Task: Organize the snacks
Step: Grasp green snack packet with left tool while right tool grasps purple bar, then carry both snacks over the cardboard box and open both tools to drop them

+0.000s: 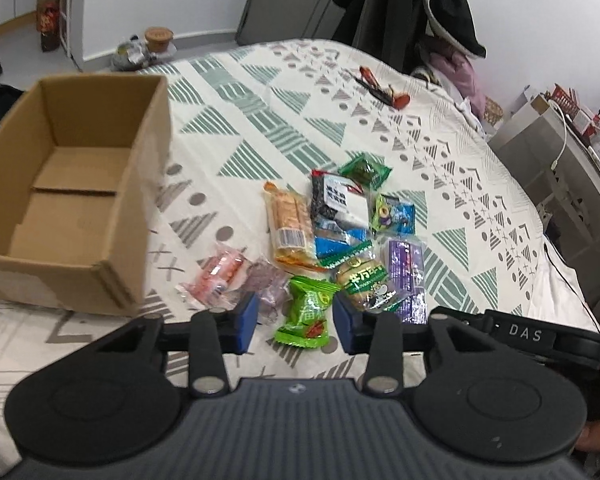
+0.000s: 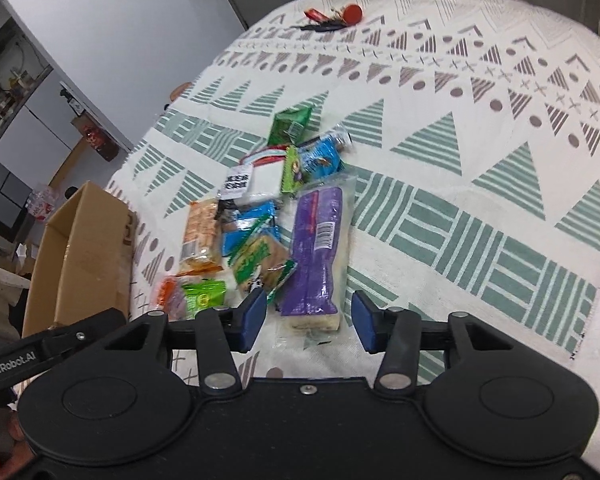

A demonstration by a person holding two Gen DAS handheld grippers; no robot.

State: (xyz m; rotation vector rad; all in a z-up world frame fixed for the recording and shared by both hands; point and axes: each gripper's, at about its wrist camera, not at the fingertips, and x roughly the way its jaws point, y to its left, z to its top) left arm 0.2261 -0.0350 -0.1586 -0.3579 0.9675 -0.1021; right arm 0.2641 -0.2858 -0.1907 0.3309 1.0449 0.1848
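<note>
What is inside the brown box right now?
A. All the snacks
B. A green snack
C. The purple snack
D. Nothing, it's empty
D. The cardboard box shows only its bare bottom flaps, while the snacks, like the bright green packet and the purple packet, all lie on the patterned cloth beside it.

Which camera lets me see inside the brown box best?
The left wrist view: the cardboard box faces the camera with its open top and bare floor flaps in sight. The right wrist view catches only its edge and one inner wall.
</note>
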